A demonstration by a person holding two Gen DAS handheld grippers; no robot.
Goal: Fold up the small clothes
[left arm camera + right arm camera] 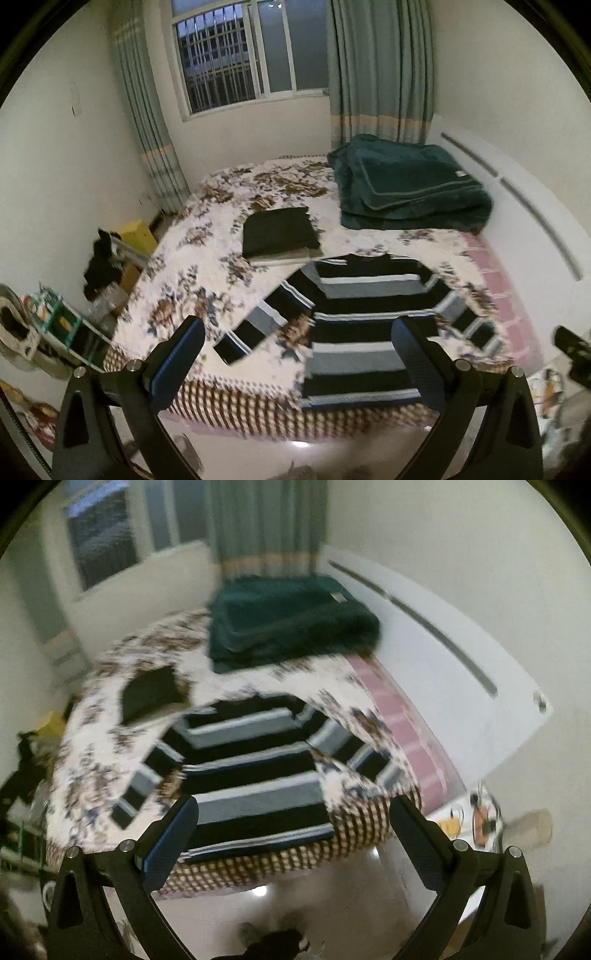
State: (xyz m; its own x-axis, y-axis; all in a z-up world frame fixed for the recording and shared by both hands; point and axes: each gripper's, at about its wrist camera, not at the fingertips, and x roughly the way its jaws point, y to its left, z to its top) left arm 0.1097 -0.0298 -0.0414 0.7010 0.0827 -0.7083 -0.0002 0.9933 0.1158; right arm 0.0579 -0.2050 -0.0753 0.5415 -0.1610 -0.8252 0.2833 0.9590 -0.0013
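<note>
A black, grey and white striped sweater [365, 325] lies flat on the bed, sleeves spread, hem at the near edge; it also shows in the right wrist view [255, 775]. A small stack of folded clothes, dark on top [280, 234], sits behind it on the left, also seen in the right wrist view [151, 694]. My left gripper [299, 354] is open and empty, held off the bed in front of the hem. My right gripper [293, 830] is open and empty, also short of the bed edge.
The bed has a floral cover [207, 266]. A folded dark green blanket [410, 188] lies at the far right by the white headboard [443, 646]. Cluttered shelves and a yellow box [138, 236] stand left of the bed. Glossy floor [295, 904] lies below.
</note>
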